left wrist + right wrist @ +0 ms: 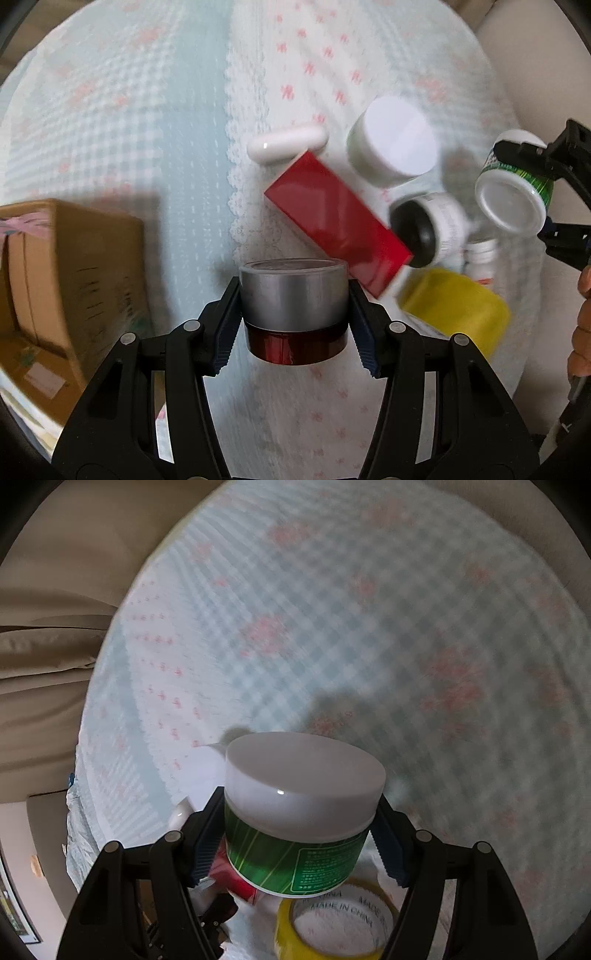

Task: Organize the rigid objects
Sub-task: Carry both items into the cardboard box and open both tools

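Note:
My left gripper (293, 325) is shut on a small jar with a silver lid and dark red base (293, 306), held above the cloth. My right gripper (301, 843) is shut on a green-labelled jar with a white lid (301, 805), also lifted; it shows at the right edge of the left wrist view (513, 181). On the cloth lie a red box (340, 225), a white capsule-shaped case (286, 143), a white jar (393, 142), a black-capped white jar (428, 229) and a yellow tape roll (456, 310), also below the green jar (332, 926).
A cardboard box (66, 288) stands at the left on the pale checked cloth (147, 110). A small white bottle (482, 258) sits behind the tape roll. A beige curtain (48, 664) hangs beyond the cloth's edge. A hand (583, 325) shows at the right.

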